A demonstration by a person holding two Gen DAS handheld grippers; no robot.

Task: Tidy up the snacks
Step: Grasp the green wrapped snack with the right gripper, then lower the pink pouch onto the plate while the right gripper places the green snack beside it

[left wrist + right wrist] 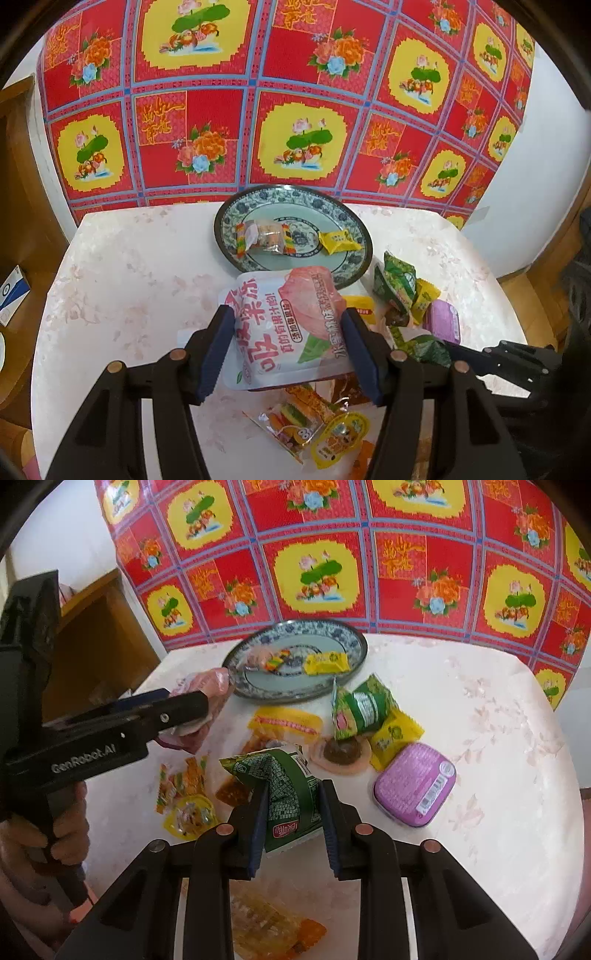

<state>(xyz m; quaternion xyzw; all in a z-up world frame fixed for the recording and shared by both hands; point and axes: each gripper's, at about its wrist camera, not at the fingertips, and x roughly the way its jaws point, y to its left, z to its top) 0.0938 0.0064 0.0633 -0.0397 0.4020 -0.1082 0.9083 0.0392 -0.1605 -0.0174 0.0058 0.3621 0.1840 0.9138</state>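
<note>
My left gripper (pixel 288 317) is shut on a pink peach jelly pouch (pixel 284 325), held above the table just in front of the blue-patterned plate (pixel 354 229). On the plate lie a clear-wrapped snack (pixel 264 238) and a yellow packet (pixel 338 240). My right gripper (pixel 293 794) is shut on a green snack packet (pixel 286 790), its pads pressing both sides. In the right wrist view the left gripper (pixel 207 705) comes in from the left with the pink pouch (pixel 210 681), held by a person's hand (pixel 62 834).
Loose snacks cover the pale round table (pixel 480 738): a purple tin (pixel 413 784), a second green packet (pixel 364 707), yellow packets (pixel 284 722), a round brown jelly cup (pixel 341 755), and orange wrappers (pixel 181 779). A red patterned cloth (pixel 221 110) hangs behind. Wooden furniture (pixel 96 642) stands left.
</note>
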